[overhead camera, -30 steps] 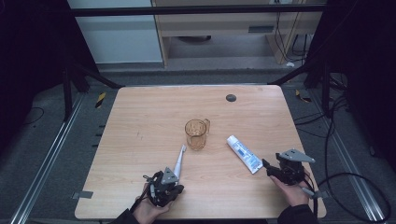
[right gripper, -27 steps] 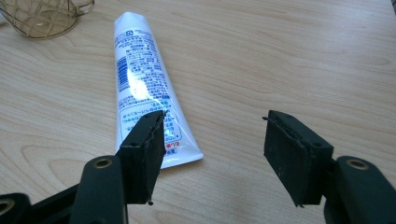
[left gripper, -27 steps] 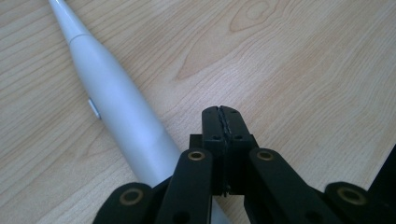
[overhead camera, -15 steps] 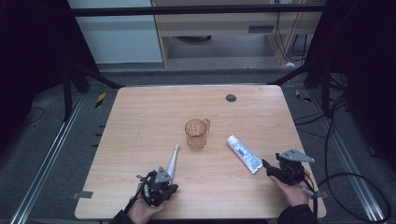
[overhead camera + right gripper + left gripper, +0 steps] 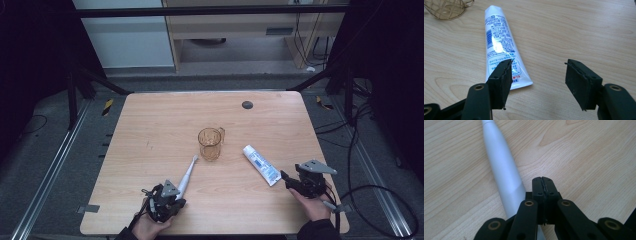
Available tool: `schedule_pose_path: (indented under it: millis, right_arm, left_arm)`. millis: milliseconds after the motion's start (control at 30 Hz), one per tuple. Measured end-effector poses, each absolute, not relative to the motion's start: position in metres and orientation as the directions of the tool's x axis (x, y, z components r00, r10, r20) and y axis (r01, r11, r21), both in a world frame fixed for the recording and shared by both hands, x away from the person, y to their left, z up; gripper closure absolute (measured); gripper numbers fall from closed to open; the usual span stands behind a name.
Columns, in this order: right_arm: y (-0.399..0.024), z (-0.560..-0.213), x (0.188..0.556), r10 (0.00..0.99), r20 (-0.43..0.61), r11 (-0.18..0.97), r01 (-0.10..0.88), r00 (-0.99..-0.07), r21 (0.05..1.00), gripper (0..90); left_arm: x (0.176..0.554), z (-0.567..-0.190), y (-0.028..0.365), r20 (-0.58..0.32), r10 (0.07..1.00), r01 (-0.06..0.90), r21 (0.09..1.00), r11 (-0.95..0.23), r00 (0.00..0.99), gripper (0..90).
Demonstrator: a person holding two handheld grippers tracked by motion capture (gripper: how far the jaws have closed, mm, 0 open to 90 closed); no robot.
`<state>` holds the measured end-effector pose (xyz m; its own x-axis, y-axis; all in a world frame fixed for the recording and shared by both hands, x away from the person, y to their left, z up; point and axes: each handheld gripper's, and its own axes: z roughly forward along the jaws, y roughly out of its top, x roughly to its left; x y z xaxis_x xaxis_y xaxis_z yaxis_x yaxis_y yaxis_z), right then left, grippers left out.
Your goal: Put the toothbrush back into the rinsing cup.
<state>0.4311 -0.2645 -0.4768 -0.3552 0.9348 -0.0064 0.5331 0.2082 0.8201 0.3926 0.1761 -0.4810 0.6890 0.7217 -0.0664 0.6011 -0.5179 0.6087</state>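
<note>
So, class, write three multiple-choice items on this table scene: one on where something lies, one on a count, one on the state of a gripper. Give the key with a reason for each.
1. Where does the toothpaste tube lie relative to the amber cup?
A. to its right, nearer the person
B. inside it
C. at the table's far edge

2. How many objects lie or stand loose on the table?
A. one
B. three
C. five

3. How do the right gripper's jaws stand?
A. shut on the cup
B. shut on nothing
C. open

Key: 1 A, the high view shows it there. 2 B: cup, tube, toothbrush. 3 C, a wide gap shows between them.
</note>
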Motion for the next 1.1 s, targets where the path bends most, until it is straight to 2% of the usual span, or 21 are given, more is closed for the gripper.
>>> schedule_pose_path:
  millis: [200,400,533,667,733,967,1100]
  right_arm:
    - [-0.264,-0.477,0.431,0.935,-0.007,0.209,0.534,-0.355,0.819,38.4]
    - [-0.265,-0.476,0.431,0.936,-0.004,0.204,0.533,-0.352,0.821,38.3]
    - [-0.265,-0.476,0.431,0.936,-0.005,0.206,0.534,-0.352,0.82,38.4]
    - [-0.266,-0.476,0.431,0.937,-0.007,0.205,0.534,-0.349,0.821,38.3]
    - [-0.266,-0.476,0.432,0.938,-0.004,0.202,0.536,-0.348,0.82,38.2]
    - [-0.267,-0.476,0.432,0.939,-0.005,0.2,0.532,-0.345,0.822,37.5]
    - [-0.269,-0.475,0.433,0.941,-0.01,0.2,0.532,-0.339,0.823,37.1]
  left_arm:
    - [0.393,-0.479,0.179,-0.069,0.724,0.599,0.618,-0.509,0.686,88.0]
    - [0.394,-0.466,0.186,-0.048,0.734,0.568,0.667,-0.481,0.678,81.5]
    - [0.401,-0.456,0.194,-0.018,0.761,0.545,0.708,-0.448,0.649,70.9]
    - [0.412,-0.453,0.199,0.008,0.769,0.52,0.733,-0.439,0.639,54.9]
    - [0.417,-0.451,0.201,0.028,0.77,0.509,0.736,-0.447,0.637,51.5]
    - [0.432,-0.44,0.204,0.089,0.775,0.466,0.755,-0.463,0.626,48.8]
    - [0.442,-0.431,0.204,0.072,0.79,0.492,0.747,-0.448,0.609,48.1]
